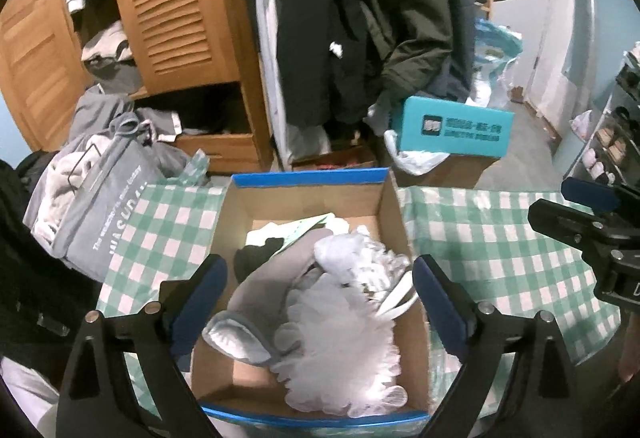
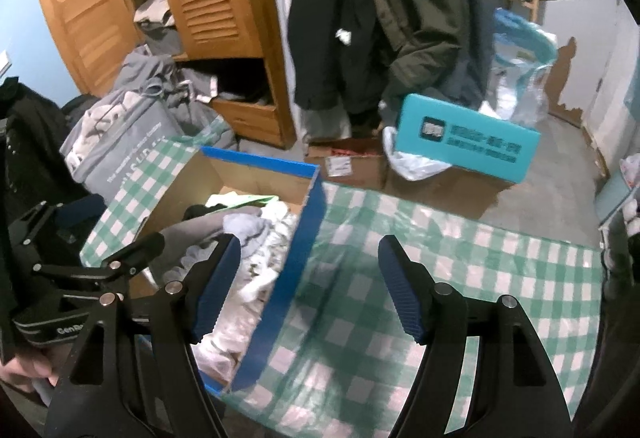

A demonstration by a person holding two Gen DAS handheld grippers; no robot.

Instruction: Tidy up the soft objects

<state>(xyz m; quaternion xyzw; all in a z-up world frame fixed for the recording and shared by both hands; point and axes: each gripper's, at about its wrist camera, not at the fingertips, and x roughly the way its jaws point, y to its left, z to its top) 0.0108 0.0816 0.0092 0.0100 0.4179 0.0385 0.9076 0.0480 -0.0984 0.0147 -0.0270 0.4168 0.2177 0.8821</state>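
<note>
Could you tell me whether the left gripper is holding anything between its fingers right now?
No, the left gripper stands wide open above the cardboard box, its blue pads clear of the white mesh sponge lying inside.

I see a brown cardboard box (image 1: 384, 205) edged in blue, with a white mesh puff (image 1: 344, 350) and grey cloth (image 1: 276, 278) inside it; green-and-white checks on the table (image 1: 500, 258) around it; a teal box (image 1: 456, 129) beyond.

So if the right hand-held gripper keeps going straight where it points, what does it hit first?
Probably the green-and-white checked tablecloth, just right of the blue-edged cardboard box. The right hand-held gripper is open with nothing between its fingers, though depth is hard to judge.
</note>
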